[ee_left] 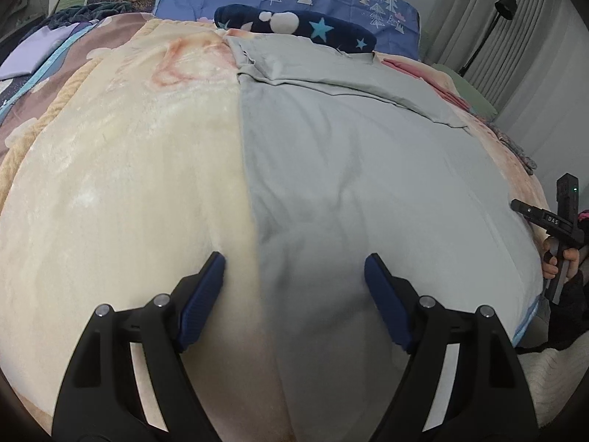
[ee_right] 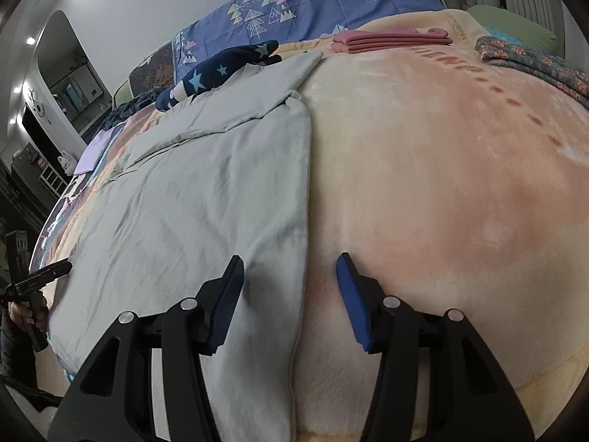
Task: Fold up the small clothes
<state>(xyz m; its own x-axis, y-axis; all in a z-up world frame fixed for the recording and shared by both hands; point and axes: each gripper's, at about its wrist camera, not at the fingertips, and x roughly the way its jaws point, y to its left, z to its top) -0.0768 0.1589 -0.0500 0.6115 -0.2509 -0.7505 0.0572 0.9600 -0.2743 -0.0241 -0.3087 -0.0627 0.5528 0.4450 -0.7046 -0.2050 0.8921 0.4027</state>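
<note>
**Both claws poised at the near hem of the grey garment**

On the bed, the grey garment [ee_left: 349, 154] lies flat upon a peach blanket [ee_left: 121, 169]. Left claw [ee_left: 294, 280] straddles its left edge, jaws apart, nothing gripped. Right claw [ee_right: 291, 283] straddles the right edge at 12 o'clock, jaws likewise apart. Recommended: seat each lower pad under the hem before closing, and lift both corners evenly. Folded pink cloth [ee_right: 390, 38] lies at 1 o'clock; curtains [ee_left: 489, 18] beyond.
</note>
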